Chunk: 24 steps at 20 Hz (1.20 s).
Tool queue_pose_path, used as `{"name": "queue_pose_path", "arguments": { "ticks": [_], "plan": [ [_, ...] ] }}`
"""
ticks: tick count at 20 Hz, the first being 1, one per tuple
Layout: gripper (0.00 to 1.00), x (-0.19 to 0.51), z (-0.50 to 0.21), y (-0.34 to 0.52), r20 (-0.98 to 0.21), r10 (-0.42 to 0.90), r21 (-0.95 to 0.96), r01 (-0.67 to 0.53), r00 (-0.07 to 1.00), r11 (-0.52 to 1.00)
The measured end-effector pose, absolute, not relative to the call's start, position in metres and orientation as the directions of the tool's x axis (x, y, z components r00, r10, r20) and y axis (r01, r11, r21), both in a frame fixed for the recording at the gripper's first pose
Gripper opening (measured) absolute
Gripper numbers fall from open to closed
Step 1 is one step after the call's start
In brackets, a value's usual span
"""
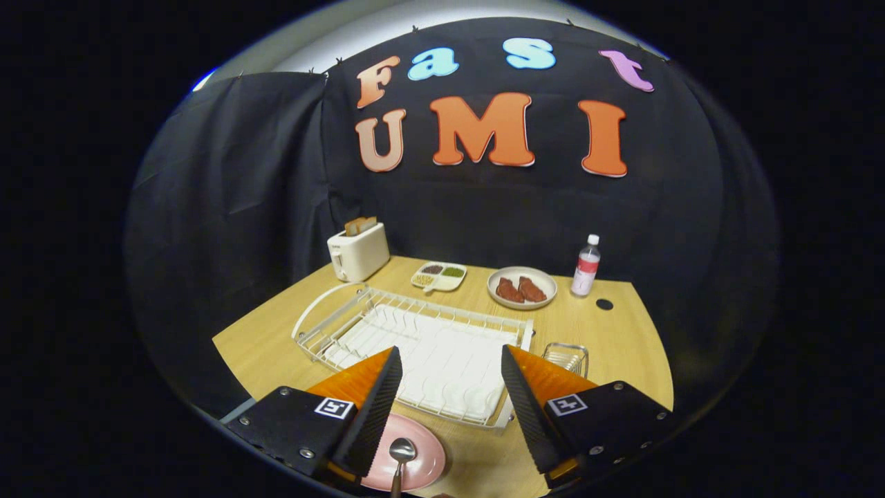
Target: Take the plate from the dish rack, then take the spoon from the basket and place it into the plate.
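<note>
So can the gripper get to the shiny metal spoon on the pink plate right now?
Probably yes. The metal spoon lies on the round pink plate right below the open gripper, nearer than the white wire dish rack, with nothing covering it.

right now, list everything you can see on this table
white wire dish rack: one, white, table centre, just beyond the fingers
round pink plate: one, pink, near edge, between the fingers
metal spoon: one, silver, bowl resting on the plate
small wire basket: one, silver, right of the rack
cream toaster: one, back left
divided snack tray: one, white, behind the rack
white plate of brown food: one, back centre
clear bottle: one, back right
wooden table: one, light wood
tool: one, fingers open, holding nothing
</note>
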<state>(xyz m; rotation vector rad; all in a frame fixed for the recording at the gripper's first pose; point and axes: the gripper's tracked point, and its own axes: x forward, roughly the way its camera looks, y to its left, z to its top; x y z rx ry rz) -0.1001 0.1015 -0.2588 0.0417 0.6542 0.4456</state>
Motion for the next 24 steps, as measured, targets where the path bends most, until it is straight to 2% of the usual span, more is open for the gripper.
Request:
{"name": "queue_pose_path", "arguments": {
  "ticks": [13,18,24],
  "plan": [
    [0.93,-0.031,-0.131,0.042,-0.335,0.256,0.074,-0.245,0.907,0.967],
    [0.94,-0.023,-0.126,0.025,-0.291,0.186,0.032,-0.185,0.938,0.982],
    [0.94,-0.024,-0.127,0.017,-0.258,0.157,-0.021,-0.169,0.953,0.985]
  ]
}}
